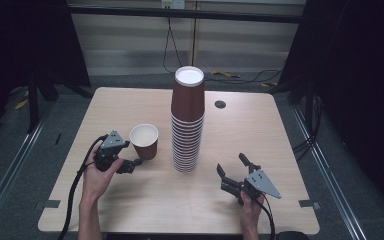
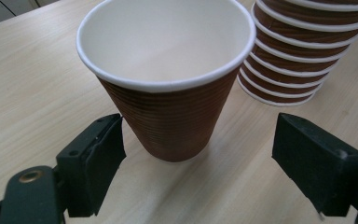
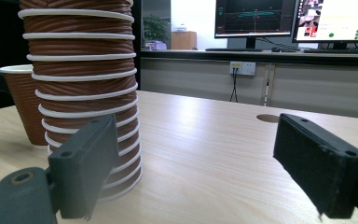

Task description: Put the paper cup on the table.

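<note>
Cup (image 2: 168,74), single and upright, stands on the table (image 1: 130,200) just beside the tall stack of cups (image 1: 187,125), on the side nearer the left gripper (image 1: 130,165). That gripper's jaws are spread wide around the cup's base, one jaw nearly touching its wall, neither clamped on it. Beyond the stack, on its other side, the right gripper (image 1: 232,172) hangs wide open with nothing in it. Squeezing hard would likely crumple the thin paper, and a sideways nudge could knock the cup into the stack and topple it.
</note>
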